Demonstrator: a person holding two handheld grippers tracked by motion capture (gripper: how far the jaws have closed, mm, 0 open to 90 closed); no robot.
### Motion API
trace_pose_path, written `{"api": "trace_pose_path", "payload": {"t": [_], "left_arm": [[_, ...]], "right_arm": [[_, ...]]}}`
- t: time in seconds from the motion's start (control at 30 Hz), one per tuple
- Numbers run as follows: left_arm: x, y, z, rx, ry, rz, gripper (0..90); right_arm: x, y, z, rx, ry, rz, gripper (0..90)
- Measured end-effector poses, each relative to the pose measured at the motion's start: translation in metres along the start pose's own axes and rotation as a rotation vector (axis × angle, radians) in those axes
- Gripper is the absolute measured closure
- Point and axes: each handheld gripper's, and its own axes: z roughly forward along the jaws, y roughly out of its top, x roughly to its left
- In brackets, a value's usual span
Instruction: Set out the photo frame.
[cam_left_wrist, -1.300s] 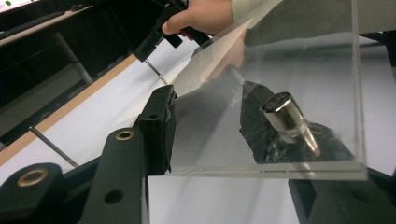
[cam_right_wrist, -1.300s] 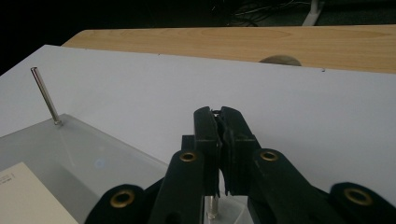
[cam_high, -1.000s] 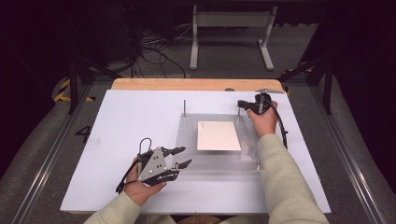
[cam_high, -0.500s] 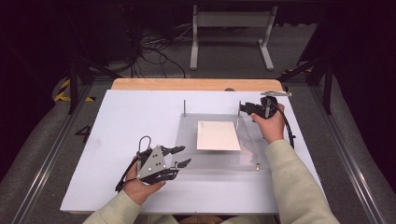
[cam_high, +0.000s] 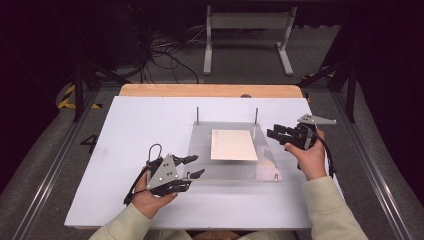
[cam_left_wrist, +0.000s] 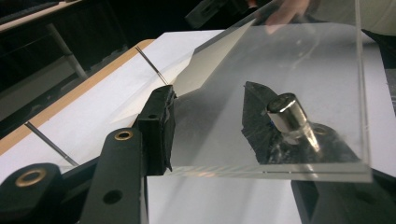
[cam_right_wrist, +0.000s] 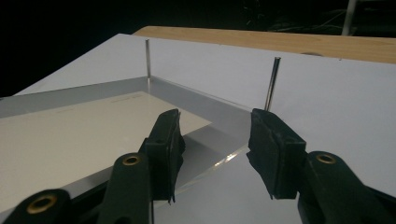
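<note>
Acrylic plate (cam_high: 270, 165), clear and rectangular, lying flat on the white tabletop (cam_high: 130, 125) right of centre, with a cream paper sheet (cam_high: 233, 145) resting on its middle. Two thin metal pins (cam_high: 197, 115) stand upright at the plate's far edge, one near each far corner; a short metal stud (cam_high: 276, 176) sits at the near right corner, seen magnified through the acrylic in the left gripper view (cam_left_wrist: 290, 116).

Left gripper (cam_high: 192, 166): at the plate's near left edge, jaws half apart. In its own view one pad lies against the plate's edge and the other shows darkly through the acrylic; whether the pads press on the plate cannot be told.

Right gripper (cam_high: 274, 135): just beside the plate's far right edge, jaws just opened and standing apart; in its own view (cam_right_wrist: 212, 144) nothing is clamped, the plate's edge passing beneath the gap.

Wooden board (cam_high: 210, 90): strip behind the tabletop.
</note>
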Motion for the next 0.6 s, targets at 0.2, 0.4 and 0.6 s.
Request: {"api": "trace_pose_path", "payload": {"t": [0.2,0.4,0.6], "left_arm": [[0.0,0.001,0.0,0.004,0.0,0.001,53.3],[0.0,0.001,0.0,0.006,0.001,0.0,53.3],[0.0,0.002,-0.001,0.013,0.002,-0.011,52.5]], "right_arm": [[0.017,-0.004,-0.024,0.018,0.031,-0.083,49.9],[0.025,-0.005,-0.038,0.012,0.046,-0.121,47.9],[0.041,-0.014,-0.051,0.03,0.106,-0.228,45.2]]}}
